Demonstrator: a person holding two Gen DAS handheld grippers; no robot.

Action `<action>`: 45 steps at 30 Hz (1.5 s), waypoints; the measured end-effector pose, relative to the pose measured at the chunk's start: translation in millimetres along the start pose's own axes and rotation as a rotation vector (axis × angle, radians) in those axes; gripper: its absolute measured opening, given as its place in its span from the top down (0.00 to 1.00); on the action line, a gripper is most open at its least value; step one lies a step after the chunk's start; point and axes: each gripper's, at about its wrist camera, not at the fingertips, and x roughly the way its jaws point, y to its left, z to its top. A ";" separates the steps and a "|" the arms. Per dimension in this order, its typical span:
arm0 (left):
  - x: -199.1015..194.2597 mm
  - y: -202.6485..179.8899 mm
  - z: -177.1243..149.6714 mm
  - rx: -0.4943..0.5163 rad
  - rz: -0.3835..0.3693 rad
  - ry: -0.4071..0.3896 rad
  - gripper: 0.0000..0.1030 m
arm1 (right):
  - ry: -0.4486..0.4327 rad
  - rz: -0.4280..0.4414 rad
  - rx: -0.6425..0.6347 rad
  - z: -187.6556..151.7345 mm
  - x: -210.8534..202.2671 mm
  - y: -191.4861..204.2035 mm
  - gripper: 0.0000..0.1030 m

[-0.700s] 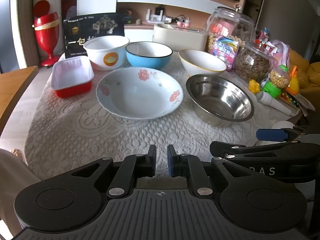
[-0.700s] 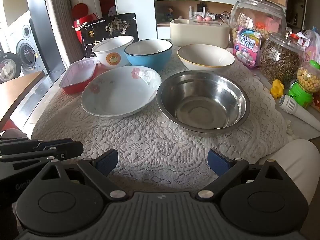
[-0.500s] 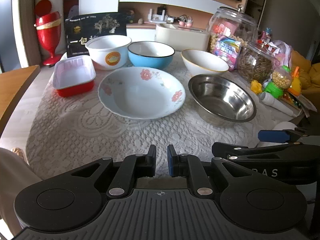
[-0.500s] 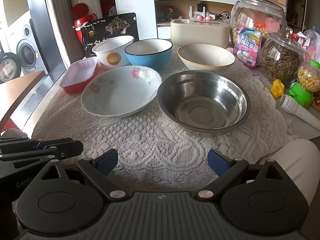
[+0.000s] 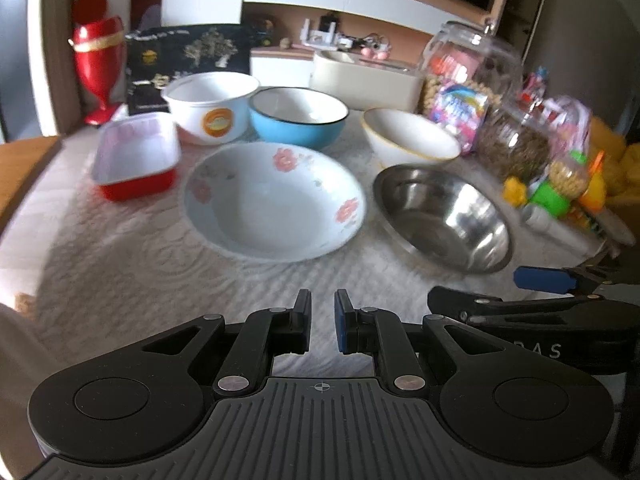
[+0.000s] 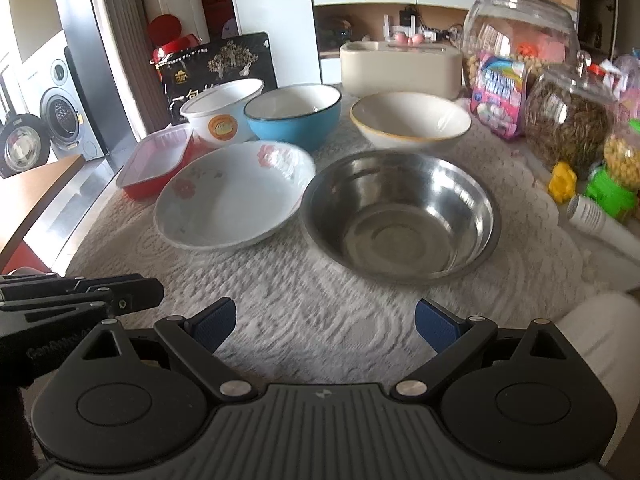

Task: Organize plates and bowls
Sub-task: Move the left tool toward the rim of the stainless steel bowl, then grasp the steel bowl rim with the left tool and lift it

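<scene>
A white flowered plate (image 5: pixel 272 204) (image 6: pixel 236 200) lies mid-table beside a steel bowl (image 5: pixel 444 220) (image 6: pixel 400 212). Behind them stand a white bowl with an orange logo (image 5: pixel 212 106) (image 6: pixel 220 114), a blue bowl (image 5: pixel 298 118) (image 6: pixel 294 114), a cream bowl (image 5: pixel 408 140) (image 6: pixel 410 120) and a red rectangular dish (image 5: pixel 136 158) (image 6: pixel 158 160). My left gripper (image 5: pixel 322 312) is nearly shut and empty, near the table's front. My right gripper (image 6: pixel 324 320) is open and empty, in front of the steel bowl.
The table wears a white lace cloth (image 6: pixel 320 280). Glass jars (image 6: pixel 520 36), snack packs and toys (image 6: pixel 608 192) crowd the right side. A cream box (image 6: pixel 400 66) and a black package (image 6: pixel 220 68) stand at the back. A wooden surface (image 6: pixel 28 196) lies left.
Both grippers have moved slightly forward toward the dishes; the views are a little blurred. The jaws keep their spacing.
</scene>
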 end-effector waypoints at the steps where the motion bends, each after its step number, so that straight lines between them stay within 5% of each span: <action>1: 3.4 1.4 5.4 -0.014 -0.032 0.000 0.86 | -0.019 -0.011 0.000 3.9 0.3 -5.4 0.06; 5: 16.7 2.3 26.0 -0.043 -0.073 -0.018 0.85 | -0.079 -0.055 0.012 20.9 6.1 -33.8 0.06; 9: 35.1 0.8 48.4 -0.054 -0.271 -0.045 0.85 | -0.062 -0.044 0.058 35.7 24.6 -66.7 0.06; 13: 64.5 -7.5 67.0 -0.083 -0.140 0.013 0.85 | -0.029 -0.005 0.143 45.8 43.1 -99.1 0.08; 19: 99.1 -5.2 79.8 -0.084 -0.235 0.080 0.85 | -0.009 -0.021 0.142 53.0 64.2 -124.9 0.19; 27: 128.9 -15.3 83.9 -0.038 -0.193 0.105 0.84 | 0.065 0.031 0.156 51.4 96.3 -131.9 0.42; 33: 133.5 -32.3 88.8 -0.001 -0.259 0.126 0.63 | 0.110 0.062 0.173 45.3 107.5 -134.7 0.63; 37: 135.6 -42.3 84.7 0.027 -0.384 0.175 0.67 | 0.086 0.043 0.178 45.8 98.0 -143.3 0.65; 38: 135.8 -46.9 83.2 0.059 -0.361 0.174 0.67 | 0.089 0.042 0.186 45.4 97.2 -146.3 0.66; 40: 135.6 -56.7 80.1 0.134 -0.281 0.143 0.82 | 0.093 0.014 0.184 44.1 97.6 -149.0 0.66; 45: 131.2 -63.5 79.5 0.165 -0.242 0.115 0.80 | 0.092 -0.019 0.188 42.1 98.6 -154.3 0.66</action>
